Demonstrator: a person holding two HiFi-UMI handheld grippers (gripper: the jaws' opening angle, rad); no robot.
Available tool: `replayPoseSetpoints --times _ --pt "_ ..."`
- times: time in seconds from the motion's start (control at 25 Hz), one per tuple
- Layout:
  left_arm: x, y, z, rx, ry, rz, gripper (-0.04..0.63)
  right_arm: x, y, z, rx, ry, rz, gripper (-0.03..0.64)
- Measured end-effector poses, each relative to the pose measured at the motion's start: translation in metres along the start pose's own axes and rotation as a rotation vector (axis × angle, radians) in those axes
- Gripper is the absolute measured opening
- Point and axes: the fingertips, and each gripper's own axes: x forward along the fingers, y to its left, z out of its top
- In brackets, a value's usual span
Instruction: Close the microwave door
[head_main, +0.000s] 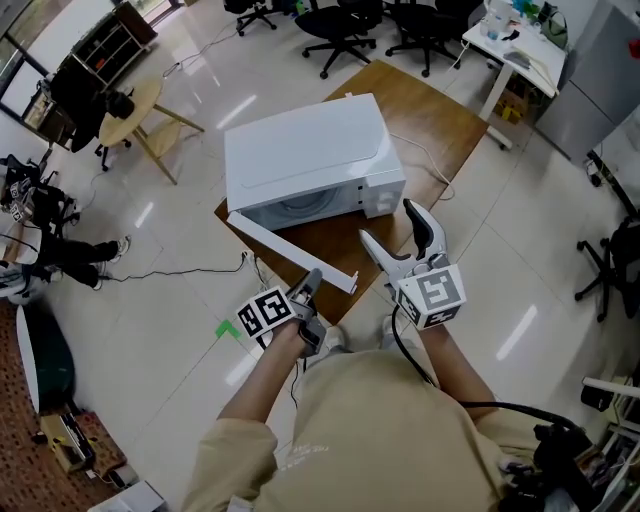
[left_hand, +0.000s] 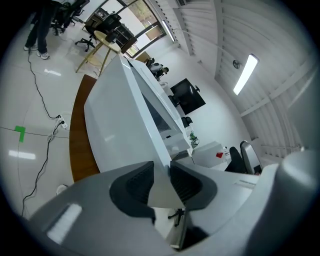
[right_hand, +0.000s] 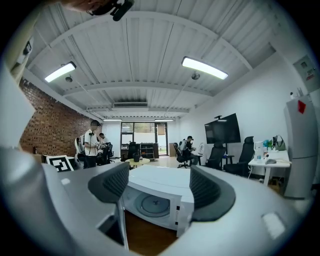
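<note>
Our left tool (left_hand: 161, 174) pinches the door (left_hand: 117, 130) edge; we should swing it steadily toward the microwave (head_main: 310, 150), keeping our open right tool (right_hand: 158, 181) clear

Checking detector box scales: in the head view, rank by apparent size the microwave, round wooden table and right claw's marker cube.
1. microwave
2. round wooden table and marker cube: look alike; the cube is nearer the camera, so unranked.

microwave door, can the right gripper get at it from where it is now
Probably yes: the right gripper hangs open beside the open microwave door with nothing between them, though the left gripper pinches the door's edge near its free end.
</note>
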Motion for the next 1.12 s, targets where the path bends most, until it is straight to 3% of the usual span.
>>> replayPoseSetpoints --times 0.24,1.12 --pt "0.019 -0.007 0.006 -0.038 -0.059 0.019 0.107 -0.005 -0.006 0.002 0.016 -0.002 -0.018 0.368" --pt "0.092 -0.023 0.052 -0.093 -0.133 0.050 0.103 -0.017 -0.027 0.012 0.056 -0.023 -0.100 0.367"
